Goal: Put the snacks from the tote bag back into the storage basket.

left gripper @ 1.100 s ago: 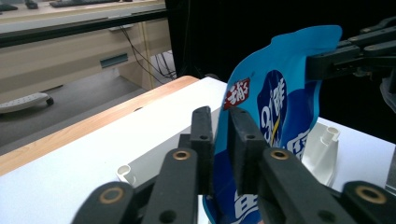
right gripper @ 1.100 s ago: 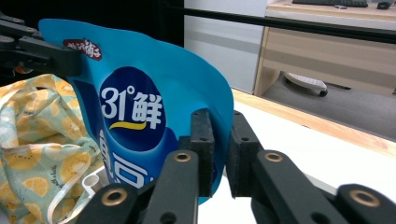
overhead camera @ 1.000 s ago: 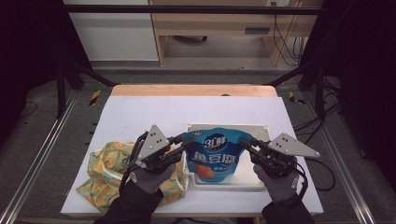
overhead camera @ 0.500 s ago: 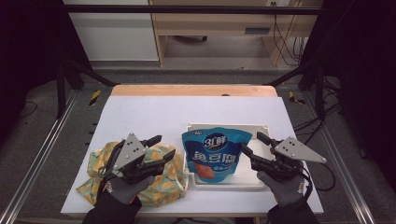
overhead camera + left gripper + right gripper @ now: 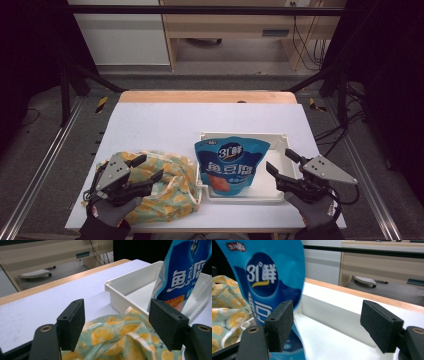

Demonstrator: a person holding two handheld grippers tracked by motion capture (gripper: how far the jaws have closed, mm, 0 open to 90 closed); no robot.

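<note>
High view: blue pouch (image 5: 230, 167) runs twelve-to-six in tray (image 5: 280, 187); left tongs (image 5: 147, 169) and right tongs (image 5: 282, 161) just opening, spread wide, empty.

My hands wear grey knit gloves with dark sleeves behind them. The left gripper (image 5: 147, 167) and the right gripper (image 5: 281, 162) are both black, each topped by a grey three-cornered plate (image 5: 114, 171) dotted with small dark screws. A black cable loops from each body. Up close, each jaw carries a flat, black, rough-textured rectangular pad (image 5: 70, 323) with two small holes, and brass-coloured rings (image 5: 253, 329) sit in the black arms below.
</note>
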